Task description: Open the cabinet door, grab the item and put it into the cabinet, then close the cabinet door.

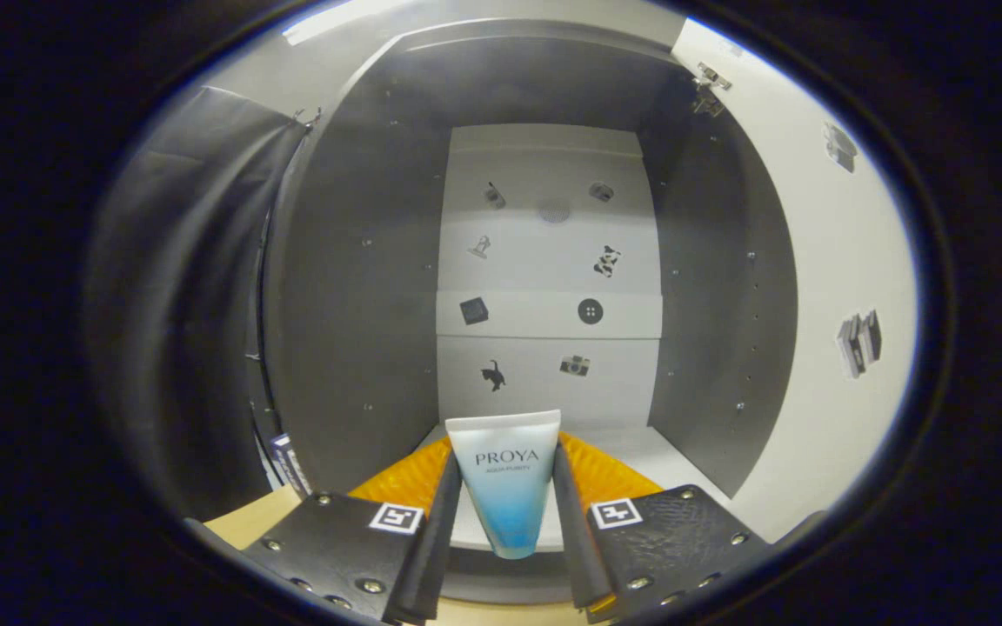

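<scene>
While the gripper (505,487) points straight into an open cabinet (353,287), its two fingers (431,539) are closed in narrowly on a cosmetic tube (505,487), one pressing each side. This tube is white at its flat crimped end, which points up and away, and shades to blue toward the cap end nearest the camera. It is held just above the cabinet's front edge, at the mouth of the opening.

Going from left to right: black cloth (179,330) hangs at the far left, outside the cabinet. Next comes the dark grey left inner wall, dotted with small shelf-pin holes. A pale wooden surface (249,522) shows low down, beside the left finger mount. At the centre, the cabinet's white back panel (549,261) carries small stickers (590,311), among them a cat, a camera and a button. Below it lies the white cabinet floor (640,452), beyond the tube. Further right is the dark grey right inner wall (718,296). At the far right the white cabinet door (823,287) stands swung open, with metal hinges (710,87) near its top and a few stickers on its inner face.
</scene>
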`<state>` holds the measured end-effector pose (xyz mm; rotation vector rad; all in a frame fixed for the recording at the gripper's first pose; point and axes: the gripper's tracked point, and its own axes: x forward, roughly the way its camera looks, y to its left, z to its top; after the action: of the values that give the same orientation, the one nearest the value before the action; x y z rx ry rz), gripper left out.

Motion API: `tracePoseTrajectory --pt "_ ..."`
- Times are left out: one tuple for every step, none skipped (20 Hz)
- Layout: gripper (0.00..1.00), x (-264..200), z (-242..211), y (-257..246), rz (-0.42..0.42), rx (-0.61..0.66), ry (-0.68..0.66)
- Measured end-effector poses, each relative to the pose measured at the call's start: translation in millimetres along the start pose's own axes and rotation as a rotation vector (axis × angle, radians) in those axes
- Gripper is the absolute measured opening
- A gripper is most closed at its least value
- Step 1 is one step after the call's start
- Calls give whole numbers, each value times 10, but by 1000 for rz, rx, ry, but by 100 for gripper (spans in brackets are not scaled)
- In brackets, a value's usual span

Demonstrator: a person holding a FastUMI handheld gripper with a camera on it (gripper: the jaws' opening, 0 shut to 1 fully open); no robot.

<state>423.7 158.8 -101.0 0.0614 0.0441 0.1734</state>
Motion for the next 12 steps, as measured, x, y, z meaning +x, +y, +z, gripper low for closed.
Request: tracePoseTrajectory --pt "56 103 -5 -27 -8 5 -3" --pt "56 185 -21 -61 -13 11 -3" --pt "56 256 -35 -94 -20 18 -7" --pt "56 327 -47 -123 -27 19 -9" --pt "56 382 -57 -158 -34 22 -7" --pt "56 433 -115 -179 -39 25 4" --pt "56 464 -153 -195 -45 23 14" --pt "56 481 -194 -219 -49 16 21" --pt "56 496 -222 -228 -52 9 28" --pt "56 504 -262 -234 -57 5 35" --pt "56 498 -292 -236 -60 4 46" --pt "56 498 -333 -238 -60 2 57"
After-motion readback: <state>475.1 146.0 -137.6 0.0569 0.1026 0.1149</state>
